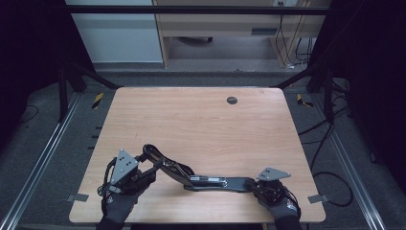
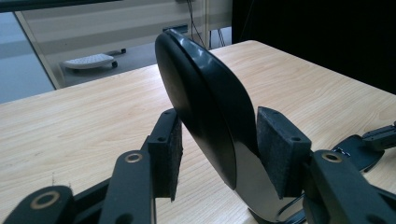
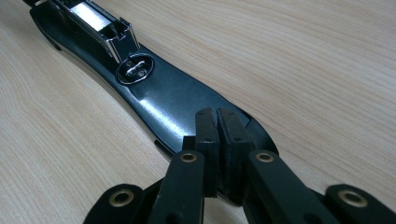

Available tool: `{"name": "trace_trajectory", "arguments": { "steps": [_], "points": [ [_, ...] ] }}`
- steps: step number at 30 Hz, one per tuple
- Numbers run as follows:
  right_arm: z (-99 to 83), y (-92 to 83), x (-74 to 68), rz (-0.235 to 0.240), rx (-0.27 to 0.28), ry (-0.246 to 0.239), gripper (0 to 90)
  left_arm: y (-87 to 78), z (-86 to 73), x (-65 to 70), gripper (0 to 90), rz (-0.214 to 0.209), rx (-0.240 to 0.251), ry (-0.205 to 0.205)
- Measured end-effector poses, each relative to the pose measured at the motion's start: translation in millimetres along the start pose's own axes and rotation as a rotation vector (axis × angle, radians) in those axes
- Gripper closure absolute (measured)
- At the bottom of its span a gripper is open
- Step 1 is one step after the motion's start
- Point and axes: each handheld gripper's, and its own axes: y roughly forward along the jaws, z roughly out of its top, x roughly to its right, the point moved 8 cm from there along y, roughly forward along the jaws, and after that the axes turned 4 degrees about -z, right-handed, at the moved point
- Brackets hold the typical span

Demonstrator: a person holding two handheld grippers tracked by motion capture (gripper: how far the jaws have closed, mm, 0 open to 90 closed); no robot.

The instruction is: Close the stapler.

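Near the table's (image 1: 201, 120) front edge, an opened black stapler (image 1: 191, 177) lies. The right tool (image 3: 217, 135), jaws together, presses its base; the left tool (image 2: 219, 149) brackets the raised top arm, grip contact unclear. Gloved hands are cropped below.

an opened stapler (image 1: 191, 175) lies on the near part of the desk (image 1: 201, 120), its base flat toward the right and its top arm raised toward the left.
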Motion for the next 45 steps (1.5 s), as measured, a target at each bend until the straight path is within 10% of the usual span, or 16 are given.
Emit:
{"name": "trace_trajectory", "arguments": {
  "steps": [45],
  "points": [
    [-0.2, 0.1, -0.6, 0.016, 0.000, 0.009, 87.8, 13.3, 18.7, 26.8, 55.7, -0.021, 0.001, 0.037]
  ]
}}
